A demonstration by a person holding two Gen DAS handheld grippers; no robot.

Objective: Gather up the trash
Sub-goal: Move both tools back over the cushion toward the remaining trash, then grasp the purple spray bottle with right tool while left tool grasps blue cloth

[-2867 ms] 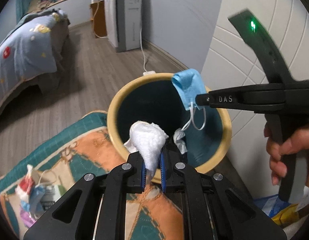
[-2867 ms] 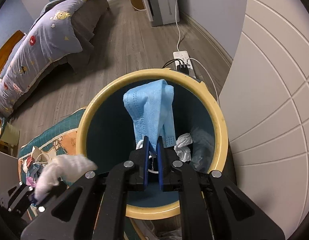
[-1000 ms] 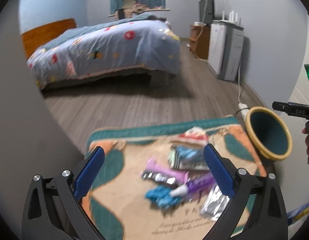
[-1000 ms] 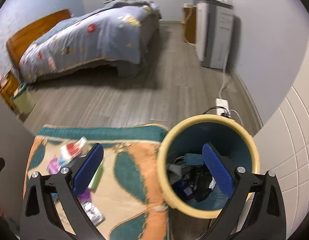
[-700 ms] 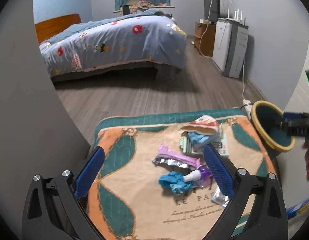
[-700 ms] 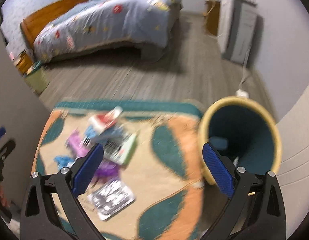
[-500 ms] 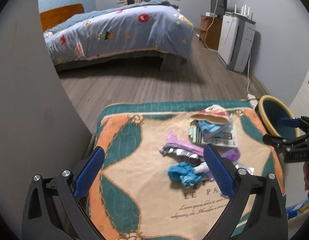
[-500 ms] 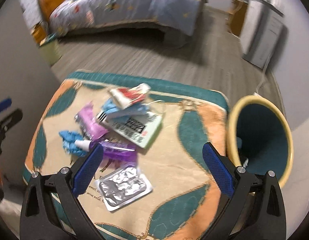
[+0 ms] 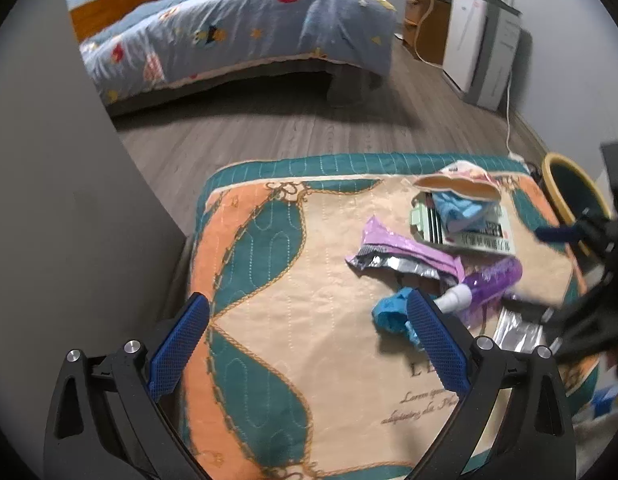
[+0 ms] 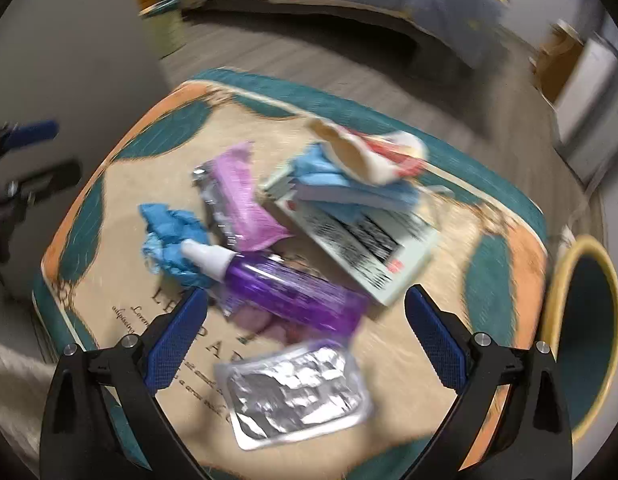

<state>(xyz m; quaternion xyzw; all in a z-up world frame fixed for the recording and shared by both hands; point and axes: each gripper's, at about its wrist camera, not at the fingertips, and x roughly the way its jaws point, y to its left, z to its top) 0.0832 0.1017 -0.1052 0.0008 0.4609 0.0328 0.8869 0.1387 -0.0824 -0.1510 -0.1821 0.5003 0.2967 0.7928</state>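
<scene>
Both grippers wide open rn, nothing between the blue pads. Left gripper (image 9: 307, 342) is angled down, fingers spread far apart. Right gripper (image 10: 307, 334) is same deal, tilted down w/ its fingers just as wide, a bit blurry.

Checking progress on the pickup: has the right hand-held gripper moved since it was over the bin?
Yes. The right hand-held gripper left the yellow bin for the mat's trash.

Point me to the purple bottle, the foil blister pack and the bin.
purple bottle (image 10: 285, 294): right wrist view, middle of its purple body.
foil blister pack (image 10: 295, 392): right wrist view, centre of the crinkled foil.
bin (image 10: 557, 304): right wrist view, yellow rim on its near-left side.
</scene>
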